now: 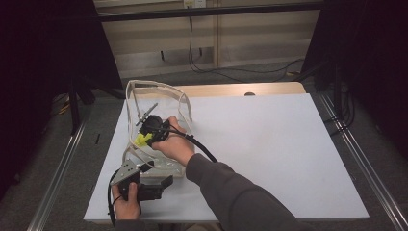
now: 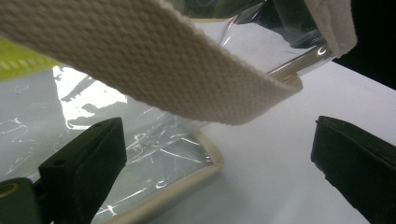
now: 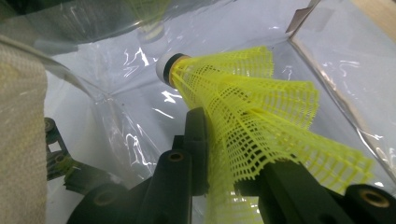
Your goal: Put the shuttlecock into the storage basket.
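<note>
A clear plastic bag point(image 1: 155, 96) with cream webbing trim and handles lies on the white table point(image 1: 260, 144) at its left. My right gripper point(image 1: 144, 136) reaches into the bag's mouth, shut on a yellow plastic shuttlecock point(image 3: 252, 121); its jaws squeeze the mesh skirt, and the white cork tip points deeper into the bag. My left gripper point(image 1: 166, 183) lies near the table's front edge, just below the bag, open. In the left gripper view a cream strap point(image 2: 154, 60) hangs above its jaws, and the bag's trimmed corner point(image 2: 205, 172) lies between them, untouched.
The right forearm in a grey sleeve point(image 1: 235, 197) crosses the table's front middle. A wooden table top point(image 1: 269, 89) shows past the white sheet's far edge. Metal rails point(image 1: 361, 159) run along both sides, with cables on the floor behind.
</note>
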### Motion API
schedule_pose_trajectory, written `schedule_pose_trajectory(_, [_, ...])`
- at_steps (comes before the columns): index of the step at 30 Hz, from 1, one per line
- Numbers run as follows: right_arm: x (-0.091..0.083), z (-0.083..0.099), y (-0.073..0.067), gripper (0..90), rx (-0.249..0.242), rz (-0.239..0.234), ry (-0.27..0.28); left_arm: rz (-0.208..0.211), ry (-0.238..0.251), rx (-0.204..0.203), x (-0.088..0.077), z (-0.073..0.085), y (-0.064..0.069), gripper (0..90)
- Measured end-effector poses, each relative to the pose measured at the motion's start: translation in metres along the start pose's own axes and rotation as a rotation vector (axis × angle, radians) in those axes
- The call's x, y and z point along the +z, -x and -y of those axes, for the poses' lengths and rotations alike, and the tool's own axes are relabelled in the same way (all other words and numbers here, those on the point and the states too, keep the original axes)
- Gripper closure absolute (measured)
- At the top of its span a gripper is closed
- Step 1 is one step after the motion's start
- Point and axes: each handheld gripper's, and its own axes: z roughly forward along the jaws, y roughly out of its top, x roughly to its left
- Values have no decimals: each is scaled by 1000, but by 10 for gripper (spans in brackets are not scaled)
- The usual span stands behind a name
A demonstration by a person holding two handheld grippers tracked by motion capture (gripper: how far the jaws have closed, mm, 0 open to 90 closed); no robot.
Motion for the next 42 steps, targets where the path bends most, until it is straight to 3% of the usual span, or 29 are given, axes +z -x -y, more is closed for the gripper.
schedule_pose_trajectory(6, [4,1,-2,771,0,-19,-3,-3,1,0,0,0,0,34])
schedule_pose_trajectory(10, [6,2,-2,702,31,-37,-1,-1,4,0,-1,0,0,34])
schedule_pose_trajectory(42, [4,2,0,674,58,-43,-20,-8,10,2,-2,-1,0,33])
